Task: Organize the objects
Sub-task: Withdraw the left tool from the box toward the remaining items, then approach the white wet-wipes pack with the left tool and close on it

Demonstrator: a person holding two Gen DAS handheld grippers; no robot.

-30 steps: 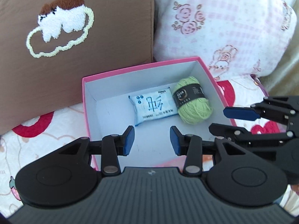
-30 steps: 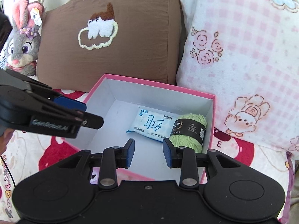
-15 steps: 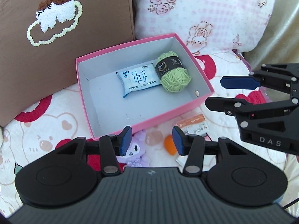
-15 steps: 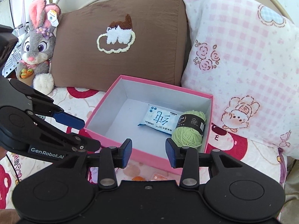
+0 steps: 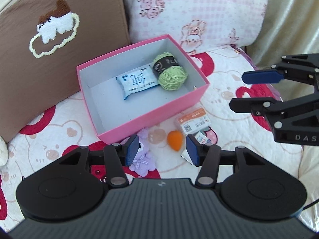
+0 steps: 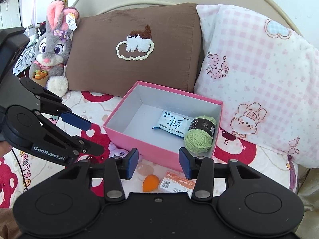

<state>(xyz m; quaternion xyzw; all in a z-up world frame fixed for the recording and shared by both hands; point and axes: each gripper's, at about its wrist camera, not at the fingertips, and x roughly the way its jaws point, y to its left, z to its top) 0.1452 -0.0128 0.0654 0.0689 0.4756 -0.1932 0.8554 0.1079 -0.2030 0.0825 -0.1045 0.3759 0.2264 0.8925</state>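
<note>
A pink box (image 5: 151,117) (image 6: 139,139) stands on the bed. Inside lie a blue tissue pack (image 5: 137,81) (image 6: 172,123) and a green yarn ball (image 5: 171,73) (image 6: 200,137). In front of the box lie a purple plush toy (image 5: 142,157) (image 6: 117,152), an orange egg-shaped sponge (image 5: 175,138) (image 6: 150,182) and an orange-and-white card packet (image 5: 192,122) (image 6: 177,183). My left gripper (image 5: 161,150) is open and empty, above the sponge. My right gripper (image 6: 158,163) is open and empty, above the sponge and packet; it also shows in the left wrist view (image 5: 251,88).
A brown pillow (image 6: 135,49) and a pink checked pillow (image 6: 259,69) stand behind the box. A grey rabbit plush (image 6: 51,47) sits at the far left. The printed quilt (image 5: 229,145) covers the bed. A small paper packet (image 5: 200,138) lies by the left gripper's right finger.
Both grippers have pulled back and up from over the box and opened wider. The toy, sponge and packet in front of the box have come into view.
</note>
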